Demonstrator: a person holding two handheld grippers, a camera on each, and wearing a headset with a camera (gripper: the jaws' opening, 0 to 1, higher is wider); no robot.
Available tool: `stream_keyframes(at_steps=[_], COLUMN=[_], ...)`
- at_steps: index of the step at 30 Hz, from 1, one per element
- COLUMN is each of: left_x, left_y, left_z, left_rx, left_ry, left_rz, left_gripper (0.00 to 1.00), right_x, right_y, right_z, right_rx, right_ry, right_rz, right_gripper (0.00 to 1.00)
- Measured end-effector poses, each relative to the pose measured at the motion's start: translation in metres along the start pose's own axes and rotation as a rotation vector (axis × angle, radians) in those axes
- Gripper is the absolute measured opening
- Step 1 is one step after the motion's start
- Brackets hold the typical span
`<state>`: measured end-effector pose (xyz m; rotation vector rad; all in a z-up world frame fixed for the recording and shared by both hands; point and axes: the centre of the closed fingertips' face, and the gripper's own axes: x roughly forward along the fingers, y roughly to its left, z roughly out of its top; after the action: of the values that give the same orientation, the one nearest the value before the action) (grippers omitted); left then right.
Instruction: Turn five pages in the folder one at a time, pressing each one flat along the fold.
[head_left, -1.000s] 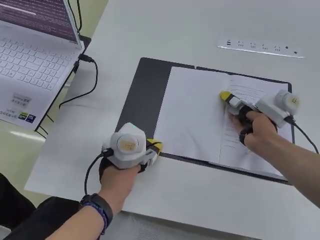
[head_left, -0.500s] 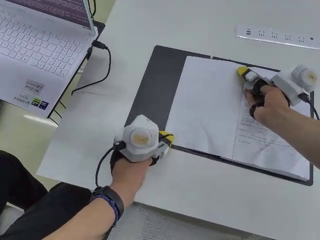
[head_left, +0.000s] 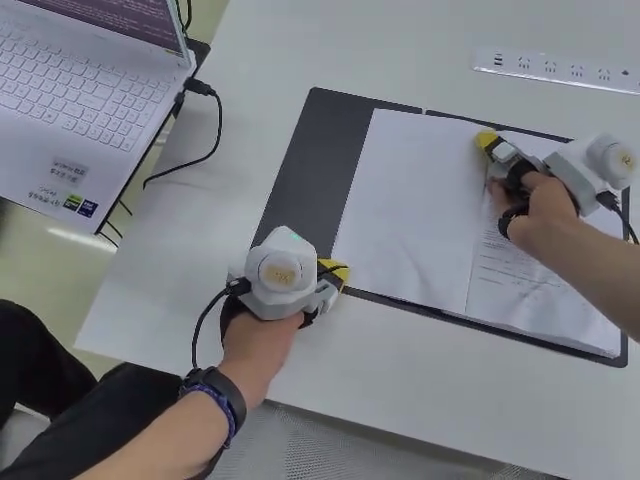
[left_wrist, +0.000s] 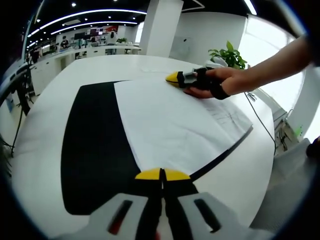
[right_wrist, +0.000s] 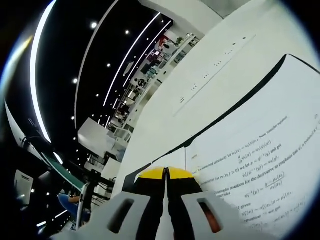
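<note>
A black folder (head_left: 310, 170) lies open on the white table, with a blank turned page (head_left: 415, 210) on its left half and a printed page (head_left: 540, 285) on its right. My right gripper (head_left: 487, 142) is shut, its yellow tip resting on the paper at the top of the fold. In the right gripper view the shut tip (right_wrist: 165, 173) sits at the printed page (right_wrist: 260, 170), near the folder's top edge. My left gripper (head_left: 333, 273) is shut and rests at the folder's near left edge. In the left gripper view its tip (left_wrist: 162, 174) meets the blank page's near corner (left_wrist: 170, 125).
An open laptop (head_left: 80, 90) with a plugged cable (head_left: 205, 125) stands at the far left. A white power strip (head_left: 555, 72) lies beyond the folder. The table's near edge (head_left: 300, 410) runs just behind my left hand.
My right gripper has slid up the fold from mid-page to the top of the folder, then held still. The left gripper has stayed at the folder's near edge. The head camera shifted.
</note>
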<state>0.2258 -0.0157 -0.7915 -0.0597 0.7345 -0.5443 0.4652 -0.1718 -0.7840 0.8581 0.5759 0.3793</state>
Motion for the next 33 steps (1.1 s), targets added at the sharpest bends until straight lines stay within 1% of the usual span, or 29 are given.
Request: stream_keyframes(at_steps=[3, 6, 13, 14, 15, 16, 20, 23, 24, 26, 27, 28, 30, 33], left_x=[0.001, 0.001, 0.0, 0.0, 0.0, 0.0, -0.002, -0.002, -0.002, -0.002, -0.002, -0.002, -0.001, -0.001], left_y=[0.001, 0.001, 0.0, 0.0, 0.0, 0.0, -0.001, -0.001, -0.001, -0.001, -0.001, -0.001, -0.001, -0.001], left_z=[0.0, 0.0, 0.0, 0.0, 0.0, 0.0, 0.0, 0.0, 0.0, 0.0, 0.0, 0.0, 0.0, 0.0], left_rx=[-0.008, -0.007, -0.013, -0.016, -0.017, -0.019, -0.03, -0.033, -0.032, -0.033, -0.036, -0.038, -0.043, -0.041], left_ry=[0.0, 0.0, -0.008, -0.009, -0.01, -0.013, -0.024, -0.025, -0.025, -0.027, -0.03, -0.032, -0.036, -0.04], left_rz=[0.003, 0.003, 0.005, 0.005, 0.005, 0.006, 0.005, 0.005, 0.005, 0.007, 0.007, 0.007, 0.007, 0.009], left_gripper=[0.0, 0.0, 0.0, 0.0, 0.0, 0.0, 0.0, 0.0, 0.0, 0.0, 0.0, 0.0, 0.0, 0.0], right_x=[-0.01, -0.02, -0.036, -0.047, -0.052, -0.062, -0.08, -0.095, -0.096, -0.103, -0.11, -0.113, -0.121, -0.127], right_y=[0.002, 0.004, 0.001, 0.012, 0.016, 0.026, 0.039, 0.046, 0.04, 0.041, 0.044, 0.045, 0.046, 0.047], right_z=[-0.01, -0.017, -0.025, -0.033, -0.037, -0.044, -0.057, -0.067, -0.068, -0.074, -0.083, -0.087, -0.092, -0.097], right_rx=[-0.01, -0.017, -0.012, -0.018, -0.024, -0.026, -0.028, -0.025, -0.023, -0.02, -0.037, -0.043, -0.036, -0.025], right_ry=[0.017, 0.027, 0.016, 0.018, 0.022, 0.023, 0.029, 0.042, 0.044, 0.058, 0.082, 0.091, 0.092, 0.091], right_rz=[0.025, 0.033, 0.047, 0.051, 0.054, 0.057, 0.066, 0.081, 0.085, 0.091, 0.1, 0.104, 0.106, 0.106], right_gripper=[0.0, 0.0, 0.0, 0.0, 0.0, 0.0, 0.0, 0.0, 0.0, 0.0, 0.0, 0.0, 0.0, 0.0])
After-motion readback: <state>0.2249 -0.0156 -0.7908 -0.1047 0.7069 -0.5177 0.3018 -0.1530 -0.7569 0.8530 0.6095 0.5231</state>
